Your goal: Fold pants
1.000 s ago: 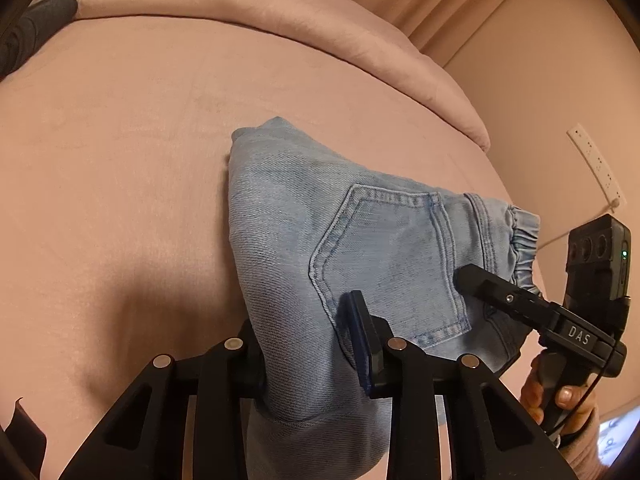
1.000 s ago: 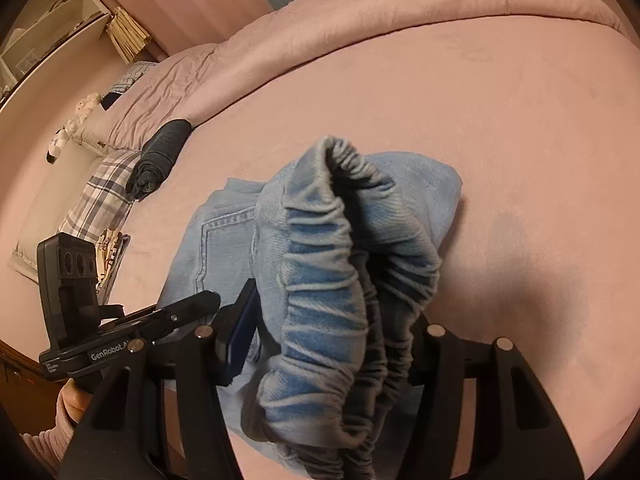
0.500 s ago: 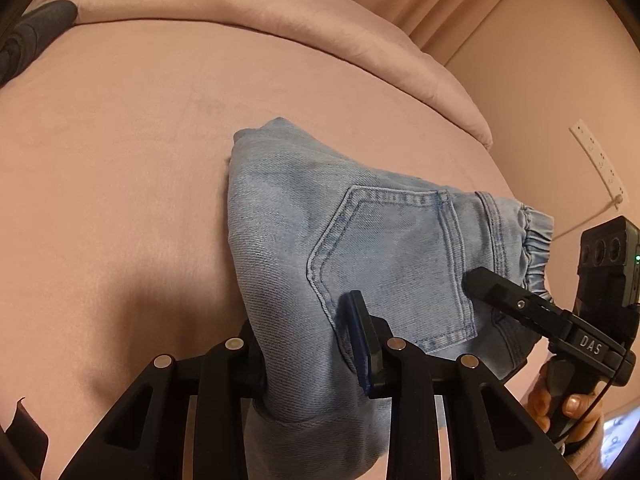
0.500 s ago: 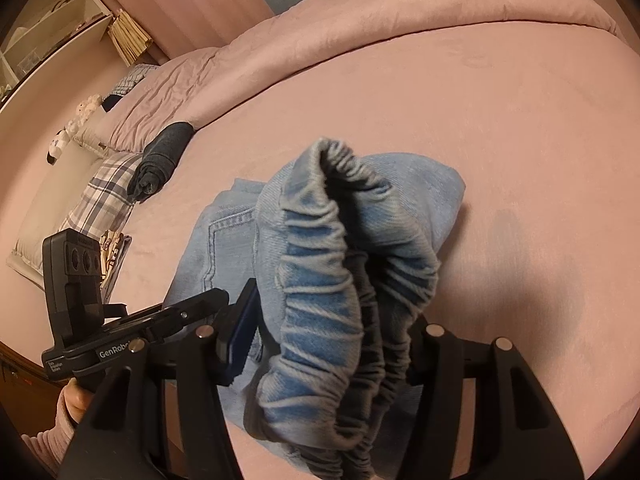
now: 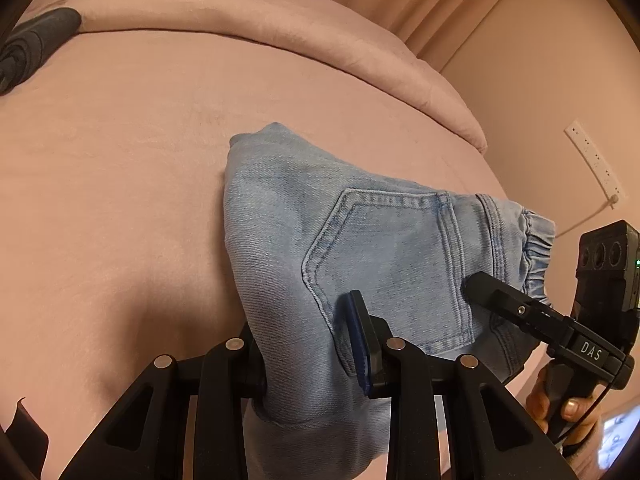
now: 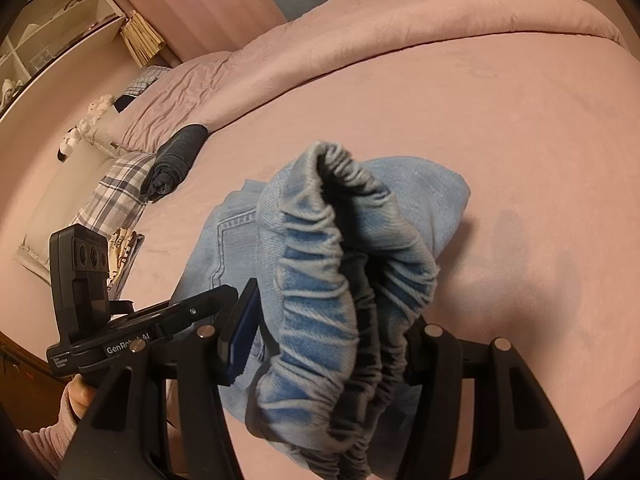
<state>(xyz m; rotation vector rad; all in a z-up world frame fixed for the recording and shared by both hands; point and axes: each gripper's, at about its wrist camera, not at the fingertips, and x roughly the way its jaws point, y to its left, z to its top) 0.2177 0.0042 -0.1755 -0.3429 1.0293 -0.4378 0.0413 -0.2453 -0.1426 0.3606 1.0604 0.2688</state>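
Ideally both grips hold: left gripper (image 5: 308,354) clamps the pants (image 5: 360,248) hem side, right gripper (image 6: 332,344) the elastic waistband; lower both together, edges aligned, onto the bed (image 5: 120,160).

Pink bed (image 5: 120,200) beneath warm light, curtains (image 5: 400,0), shelving (image 6: 48,28) along the wall.
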